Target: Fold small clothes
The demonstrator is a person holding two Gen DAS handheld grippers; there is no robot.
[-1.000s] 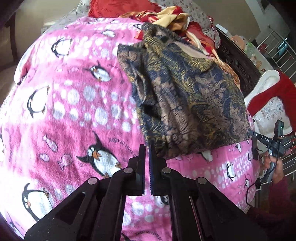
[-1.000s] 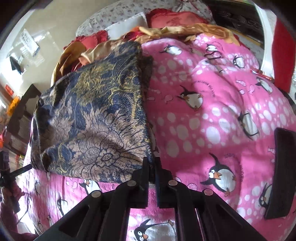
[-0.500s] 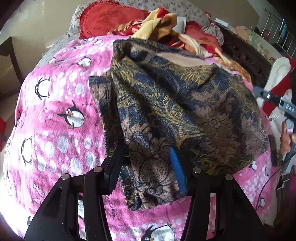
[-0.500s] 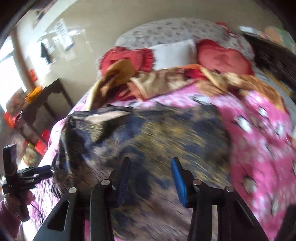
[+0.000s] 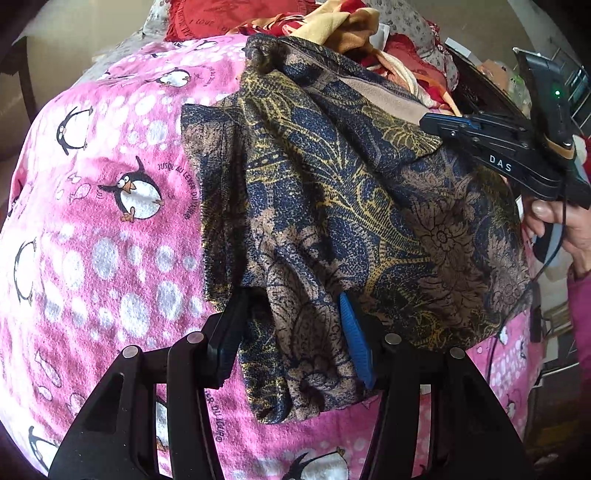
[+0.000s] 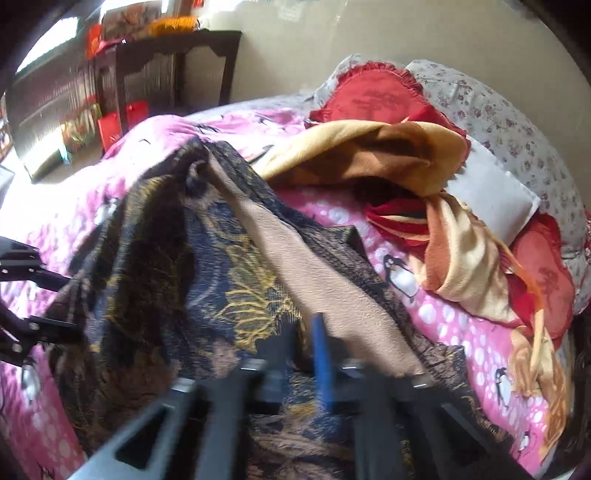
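Note:
A dark blue, gold and brown patterned garment (image 5: pixel 332 192) (image 6: pixel 207 280) lies rumpled on the pink penguin blanket (image 5: pixel 110 240). My left gripper (image 5: pixel 290 306) stands open over its near hem, a hanging fold of cloth between the fingers without the pads pressing it. My right gripper (image 5: pixel 428 121) (image 6: pixel 304 332), held by a hand (image 5: pixel 554 221), is at the garment's far right edge. Its jaws are closing to a thin gap, pinching the cloth by the beige inner lining (image 6: pixel 295 266). The right wrist view is blurred by motion. The left gripper's fingers (image 6: pixel 33 273) show at that view's left edge.
A heap of red, orange and yellow clothes (image 5: pixel 343 29) (image 6: pixel 369 155) lies beyond the garment, by red heart cushions (image 6: pixel 369 96) and a floral pillow (image 6: pixel 498 110). Dark wooden furniture (image 6: pixel 166 74) stands past the bed's far side. A dark bed frame (image 5: pixel 476 88) runs along the right.
My left gripper opened and came over the garment's near hem. My right gripper left the near edge, opened, swung and rolled across the garment, then closed at its far edge.

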